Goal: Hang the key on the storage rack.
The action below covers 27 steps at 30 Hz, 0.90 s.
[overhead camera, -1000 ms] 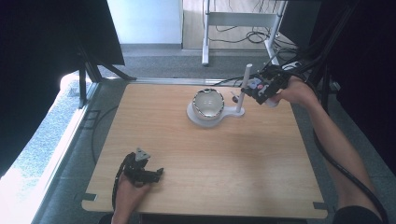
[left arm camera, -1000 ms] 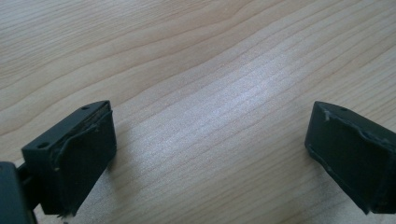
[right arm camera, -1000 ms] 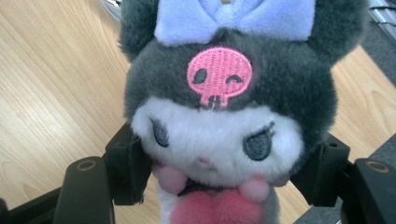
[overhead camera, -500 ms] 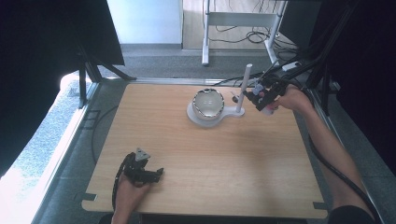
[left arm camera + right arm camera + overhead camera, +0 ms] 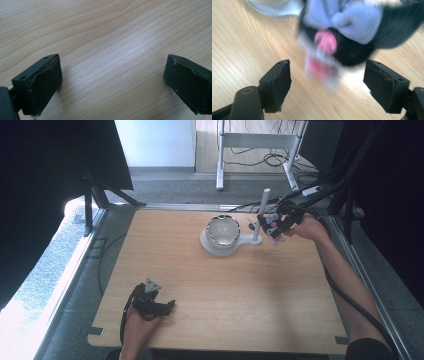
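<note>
Right tongs spread around a small plush toy

The right gripper (image 5: 327,82) stands spread, jaws either side of a blurred black-and-pale soft toy (image 5: 342,32), seemingly light and squashy; its dark middle looks the best hold. The left gripper (image 5: 112,85), spread and empty, rests on the table (image 5: 250,290).

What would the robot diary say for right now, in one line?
left gripper: open, resting on table | right gripper: open, near plush toy | bowl: on white stand
</note>
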{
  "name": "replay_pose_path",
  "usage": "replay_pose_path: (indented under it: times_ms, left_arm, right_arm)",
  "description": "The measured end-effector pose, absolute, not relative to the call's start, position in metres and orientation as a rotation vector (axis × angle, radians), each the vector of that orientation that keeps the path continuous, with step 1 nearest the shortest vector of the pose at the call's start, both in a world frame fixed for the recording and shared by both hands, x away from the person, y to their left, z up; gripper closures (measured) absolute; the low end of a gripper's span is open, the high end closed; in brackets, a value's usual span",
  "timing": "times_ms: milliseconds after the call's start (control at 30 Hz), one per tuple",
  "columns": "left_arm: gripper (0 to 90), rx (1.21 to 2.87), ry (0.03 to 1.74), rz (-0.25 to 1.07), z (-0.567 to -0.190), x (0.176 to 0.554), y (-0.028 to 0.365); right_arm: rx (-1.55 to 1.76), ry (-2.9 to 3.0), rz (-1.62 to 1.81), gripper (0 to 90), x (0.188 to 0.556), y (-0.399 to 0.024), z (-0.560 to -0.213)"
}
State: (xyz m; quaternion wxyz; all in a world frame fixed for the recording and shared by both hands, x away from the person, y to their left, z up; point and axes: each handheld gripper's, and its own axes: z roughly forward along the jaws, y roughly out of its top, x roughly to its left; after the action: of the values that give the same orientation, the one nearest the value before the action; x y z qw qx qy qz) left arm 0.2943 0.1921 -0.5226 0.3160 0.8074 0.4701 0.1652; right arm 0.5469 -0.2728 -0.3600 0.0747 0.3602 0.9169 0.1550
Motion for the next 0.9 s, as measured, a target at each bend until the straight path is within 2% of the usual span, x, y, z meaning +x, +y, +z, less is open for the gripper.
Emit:
replay_pose_path:
  times_ms: [367,633,900]
  left_arm:
    - [1.9,2.127,1.238,0.435,-0.523,0.294,0.192]
    - [1.9,2.127,1.237,0.435,-0.523,0.294,0.192]
    - [1.9,2.127,1.238,0.435,-0.523,0.294,0.192]
  right_arm:
    - [1.016,2.717,0.522,14.0,0.531,-0.275,-0.354]
    - [0.971,2.732,0.558,12.6,0.517,-0.268,-0.357]
    - [0.896,2.762,0.543,7.6,0.502,-0.262,-0.362]
